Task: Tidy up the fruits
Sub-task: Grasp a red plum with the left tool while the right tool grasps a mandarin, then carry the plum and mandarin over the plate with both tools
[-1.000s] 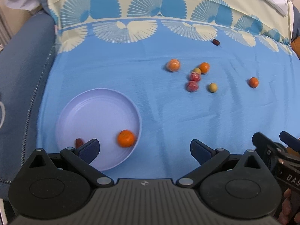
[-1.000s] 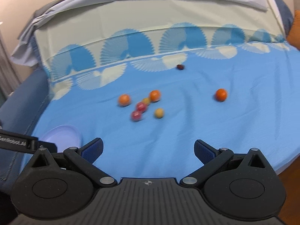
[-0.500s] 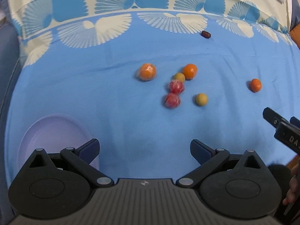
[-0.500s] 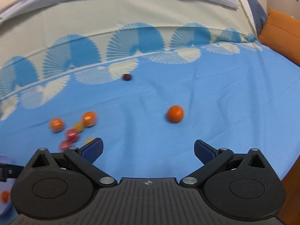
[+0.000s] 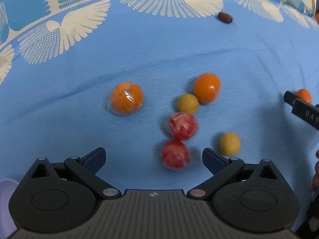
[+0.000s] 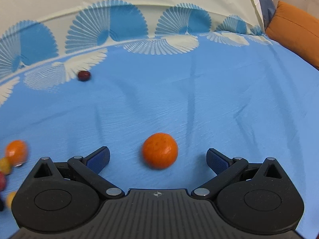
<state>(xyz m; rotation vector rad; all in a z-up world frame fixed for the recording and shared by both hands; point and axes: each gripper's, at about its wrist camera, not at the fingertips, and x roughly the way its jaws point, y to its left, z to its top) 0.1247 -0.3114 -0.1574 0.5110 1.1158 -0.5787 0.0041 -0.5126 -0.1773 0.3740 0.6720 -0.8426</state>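
Fingers, left wrist view: left gripper (image 5: 153, 158) has its blue-padded fingers (image 5: 93, 158) spread wide, nothing between the pads; they hang low over the blue cloth (image 5: 59, 103).
Fruit at the fingers: near wrapped red fruit (image 5: 175, 153) lies on the cloth in the gap, closer to the right finger, not touched by either pad.
Cluster beyond: second wrapped red fruit (image 5: 183, 125) sits just behind the first; a yellow ball fruit (image 5: 187, 104) touches or nearly touches a glossy orange (image 5: 207, 87); another yellow ball fruit (image 5: 229, 143) lies just beyond the right finger; a film-wrapped orange (image 5: 126, 98) sits apart to the left.
Far fruit: dark red date (image 5: 224, 17) lies alone near the white fan print.
Container: purple plate (image 5: 7, 201) shows only as a sliver of rim at the lower left; its contents are hidden.
Writing: letters "DAS" are readable on the black body of the right gripper (image 5: 303, 109) at the right edge; the rest is cut off.
Hand pose: only a blurred bit of the person's hand shows at the right edge, too little to tell its pose.
Fingers, right wrist view: right gripper (image 6: 157, 157) is also spread wide and holds nothing.
Fruit at the fingers: small orange (image 6: 160, 151) rests on the cloth about midway between the two pads, clear of both.
Left edge: part of the fruit cluster (image 6: 15, 152) shows, blurred.
Far fruit: the date (image 6: 84, 75) lies at the edge of the fan print.
Surroundings: orange cushion (image 6: 295, 31) at the upper right, beside the cloth.
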